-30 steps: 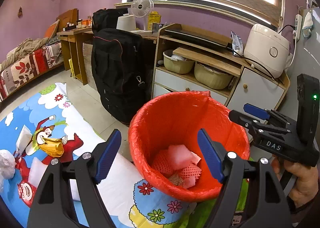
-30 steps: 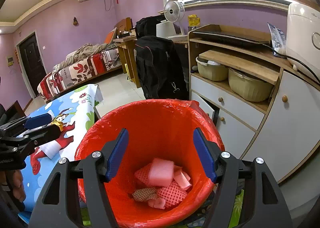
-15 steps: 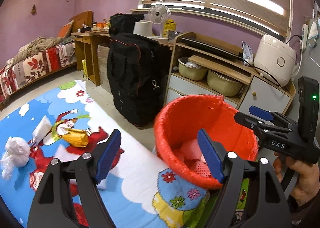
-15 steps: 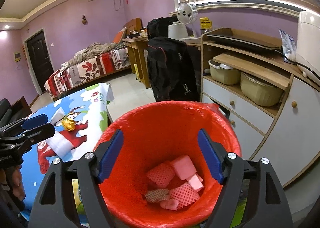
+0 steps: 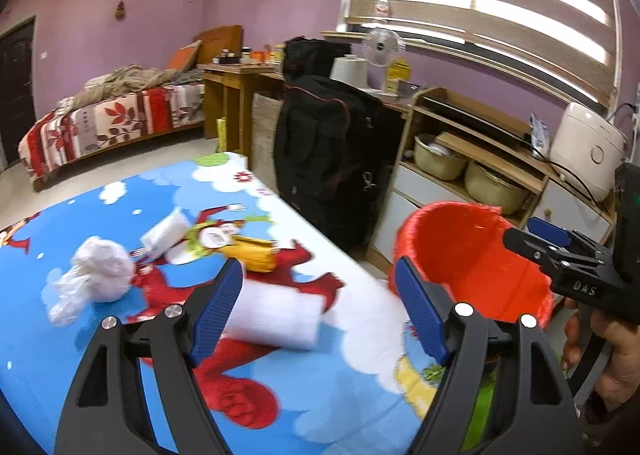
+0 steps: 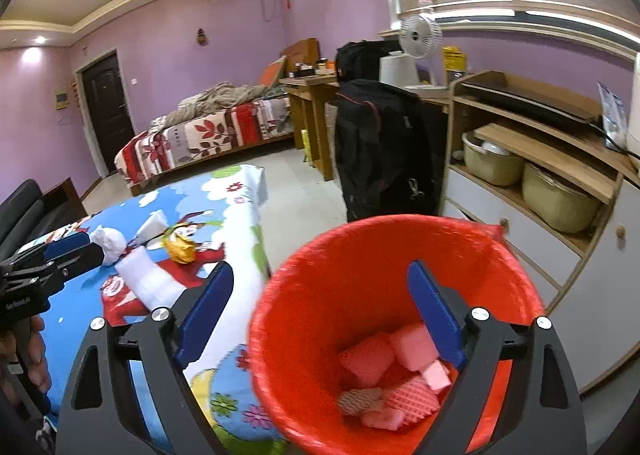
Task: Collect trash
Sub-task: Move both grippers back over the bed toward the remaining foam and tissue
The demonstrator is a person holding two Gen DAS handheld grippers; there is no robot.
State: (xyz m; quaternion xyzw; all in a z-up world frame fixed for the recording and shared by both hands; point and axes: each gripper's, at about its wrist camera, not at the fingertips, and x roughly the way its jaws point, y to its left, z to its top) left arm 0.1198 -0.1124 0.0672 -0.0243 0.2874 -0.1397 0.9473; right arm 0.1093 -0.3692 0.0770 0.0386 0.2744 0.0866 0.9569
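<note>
A red bin (image 6: pixel 360 279) with a red liner stands beside the table and holds several pink foam pieces (image 6: pixel 396 355); it also shows in the left wrist view (image 5: pixel 472 255). On the cartoon tablecloth (image 5: pixel 120 335) lie a white foam roll (image 5: pixel 276 315), a crumpled white plastic bag (image 5: pixel 96 275), a yellow wrapper (image 5: pixel 252 253) and a white packet (image 5: pixel 164 233). My left gripper (image 5: pixel 320 303) is open and empty, above the white roll. My right gripper (image 6: pixel 320 307) is open and empty, over the bin's left rim.
A black suitcase (image 5: pixel 328 151) stands behind the table. A wooden cabinet (image 5: pixel 500 175) with bowls and a rice cooker (image 5: pixel 588 151) is at the right. A bed (image 5: pixel 112 119) lies at the far left. A wooden desk (image 5: pixel 228 91) is at the back.
My left gripper has swung left, from over the bin to over the table and the white roll. My right gripper has shifted left, toward the bin's left rim. Both stay open.
</note>
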